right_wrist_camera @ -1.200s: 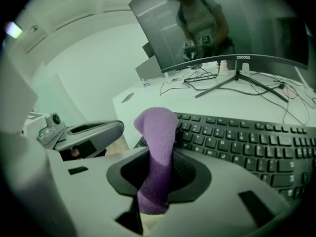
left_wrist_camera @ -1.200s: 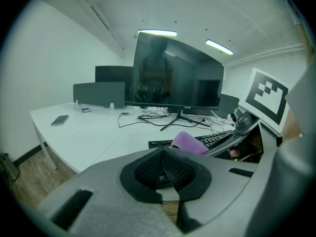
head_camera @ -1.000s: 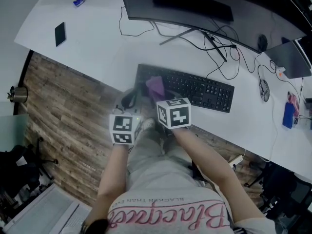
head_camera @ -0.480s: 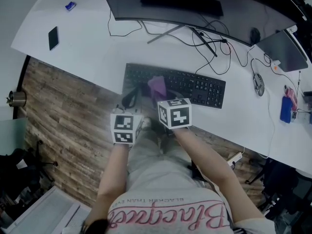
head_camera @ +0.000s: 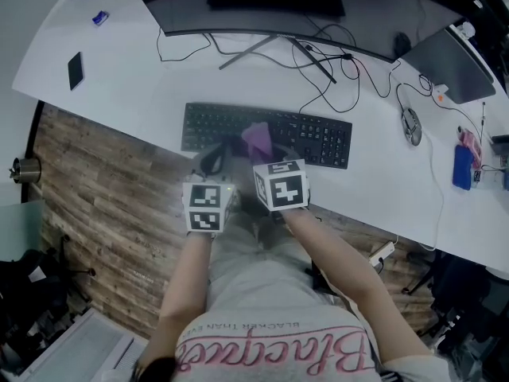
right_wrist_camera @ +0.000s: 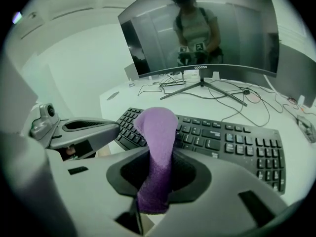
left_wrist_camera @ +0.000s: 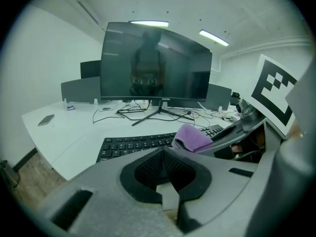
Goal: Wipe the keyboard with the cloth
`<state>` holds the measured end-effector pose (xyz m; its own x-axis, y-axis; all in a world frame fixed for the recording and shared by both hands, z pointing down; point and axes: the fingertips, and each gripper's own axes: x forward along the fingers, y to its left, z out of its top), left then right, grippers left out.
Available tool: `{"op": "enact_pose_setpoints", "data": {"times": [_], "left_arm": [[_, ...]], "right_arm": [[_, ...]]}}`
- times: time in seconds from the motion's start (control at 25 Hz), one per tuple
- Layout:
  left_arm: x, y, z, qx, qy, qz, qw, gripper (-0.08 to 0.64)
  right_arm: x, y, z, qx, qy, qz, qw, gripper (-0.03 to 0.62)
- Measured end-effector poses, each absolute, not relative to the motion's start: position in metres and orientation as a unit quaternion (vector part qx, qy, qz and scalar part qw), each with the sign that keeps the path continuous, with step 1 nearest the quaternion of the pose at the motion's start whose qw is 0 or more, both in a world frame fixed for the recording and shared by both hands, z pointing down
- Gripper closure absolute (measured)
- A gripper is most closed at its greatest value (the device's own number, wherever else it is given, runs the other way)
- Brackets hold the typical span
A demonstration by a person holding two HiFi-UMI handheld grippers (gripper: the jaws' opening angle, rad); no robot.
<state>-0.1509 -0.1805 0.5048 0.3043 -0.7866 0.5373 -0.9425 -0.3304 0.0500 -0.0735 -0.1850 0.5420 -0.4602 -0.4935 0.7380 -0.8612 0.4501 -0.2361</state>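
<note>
A black keyboard [head_camera: 306, 138] [left_wrist_camera: 133, 143] [right_wrist_camera: 232, 142] lies near the front edge of the white desk [head_camera: 143, 86]. A purple cloth [head_camera: 256, 139] [right_wrist_camera: 155, 157] [left_wrist_camera: 191, 137] sticks up out of my right gripper [head_camera: 258, 153] [right_wrist_camera: 154, 181], which is shut on it and sits over the keyboard's left-middle part. My left gripper [head_camera: 213, 161] [left_wrist_camera: 165, 174] hangs just left of it at the keyboard's front edge, jaws shut with nothing between them.
A curved monitor [head_camera: 238, 6] on a stand is behind the keyboard, with tangled cables [head_camera: 334, 70] beside it. A phone [head_camera: 75, 70] lies far left, a mouse [head_camera: 410, 126] and a blue item [head_camera: 464, 168] right. Wooden floor [head_camera: 95, 181] lies below the desk edge.
The view has shifted so the desk and keyboard sit further left and up in the head view. Both grippers keep their place near the keyboard's front edge, cloth still held.
</note>
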Motion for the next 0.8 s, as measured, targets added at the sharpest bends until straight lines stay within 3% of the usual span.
{"op": "enact_pose_setpoints", "data": {"times": [0.8], "left_arm": [[-0.067,-0.173,0.503,0.813,-0.512,0.219,0.17,0.553]], "right_arm": [[0.018,-0.181,0.543,0.465,-0.771,0.311,0.306,0.5]]}}
